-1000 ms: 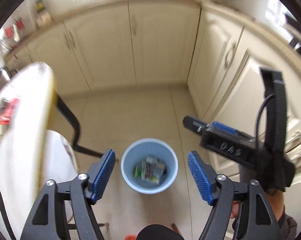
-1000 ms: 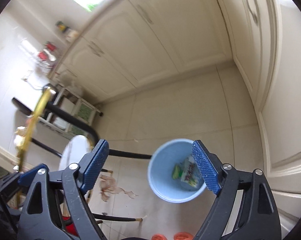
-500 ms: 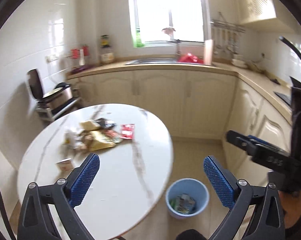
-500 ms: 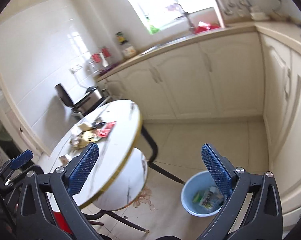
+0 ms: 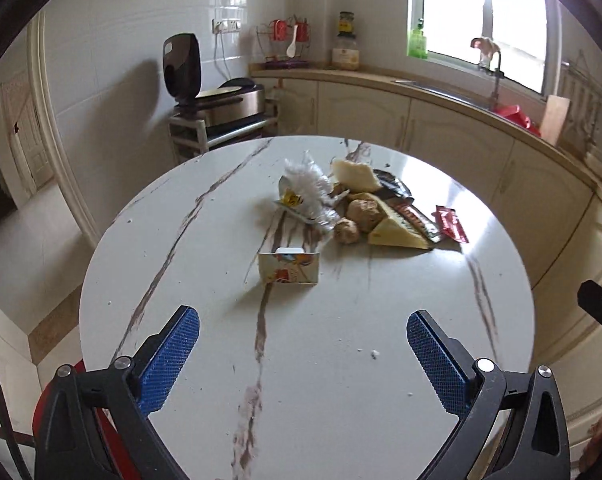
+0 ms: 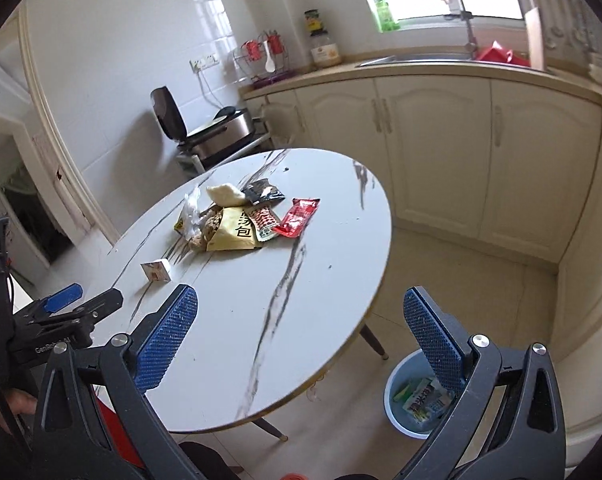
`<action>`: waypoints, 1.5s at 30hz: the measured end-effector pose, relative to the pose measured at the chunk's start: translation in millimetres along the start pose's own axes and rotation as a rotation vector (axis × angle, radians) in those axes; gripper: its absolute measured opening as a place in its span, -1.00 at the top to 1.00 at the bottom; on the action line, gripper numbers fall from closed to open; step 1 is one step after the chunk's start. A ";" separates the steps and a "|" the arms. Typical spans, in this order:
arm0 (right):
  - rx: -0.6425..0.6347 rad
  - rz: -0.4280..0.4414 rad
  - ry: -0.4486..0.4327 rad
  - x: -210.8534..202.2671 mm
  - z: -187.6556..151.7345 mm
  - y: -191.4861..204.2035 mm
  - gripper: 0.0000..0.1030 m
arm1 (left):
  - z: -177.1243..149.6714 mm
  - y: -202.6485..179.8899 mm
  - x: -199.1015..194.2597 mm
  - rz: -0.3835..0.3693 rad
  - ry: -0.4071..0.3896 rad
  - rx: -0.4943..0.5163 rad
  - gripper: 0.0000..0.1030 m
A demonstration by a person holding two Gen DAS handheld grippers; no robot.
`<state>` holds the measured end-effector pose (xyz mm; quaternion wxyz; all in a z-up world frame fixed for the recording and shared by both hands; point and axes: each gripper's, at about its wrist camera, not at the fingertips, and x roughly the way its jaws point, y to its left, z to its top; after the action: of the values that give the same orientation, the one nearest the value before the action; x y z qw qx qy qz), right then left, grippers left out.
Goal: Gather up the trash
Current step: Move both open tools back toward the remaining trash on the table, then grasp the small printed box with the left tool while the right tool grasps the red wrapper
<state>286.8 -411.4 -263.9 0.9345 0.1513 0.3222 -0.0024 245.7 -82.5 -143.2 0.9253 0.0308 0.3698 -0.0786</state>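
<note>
A pile of trash lies on the round white marble table [image 5: 309,360]: a clear crinkled bag [image 5: 307,192], crumpled paper balls [image 5: 347,232], a yellow wrapper [image 5: 397,234] and a red sachet [image 5: 451,224]. A small printed carton [image 5: 289,267] stands nearer to me. My left gripper [image 5: 303,354] is open and empty above the table's near part. My right gripper [image 6: 301,336] is open and empty over the table's right edge [image 6: 373,300]. The pile [image 6: 237,220] and carton [image 6: 155,270] also show in the right wrist view. A light blue bin [image 6: 393,404] with wrappers inside stands on the floor, lower right.
Cream kitchen cabinets [image 6: 433,160] run along the back and right, with a sink [image 6: 413,58] under the window. A cart with a black appliance [image 5: 217,100] stands behind the table. The left gripper's body [image 6: 61,320] shows at the left of the right wrist view.
Both grippers have swung up and left from above the bin on the floor to over the table. The trash pile has come into close view. Both stay open.
</note>
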 end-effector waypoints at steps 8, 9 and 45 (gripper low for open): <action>-0.089 -0.005 0.094 53.0 17.2 14.8 -1.00 | 27.5 25.3 76.7 0.044 0.088 -0.034 -0.99; -0.094 -0.001 0.104 58.8 19.1 15.4 -1.00 | 30.1 25.1 83.8 0.047 0.090 -0.034 -0.99; -0.226 -0.110 0.281 165.1 68.3 11.8 0.72 | 38.2 51.9 102.3 -0.116 0.135 -0.014 0.13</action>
<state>459.9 -404.2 -309.1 0.8899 0.0263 0.4554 0.0037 353.5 -48.2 -186.1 0.8923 0.0079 0.4330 -0.1273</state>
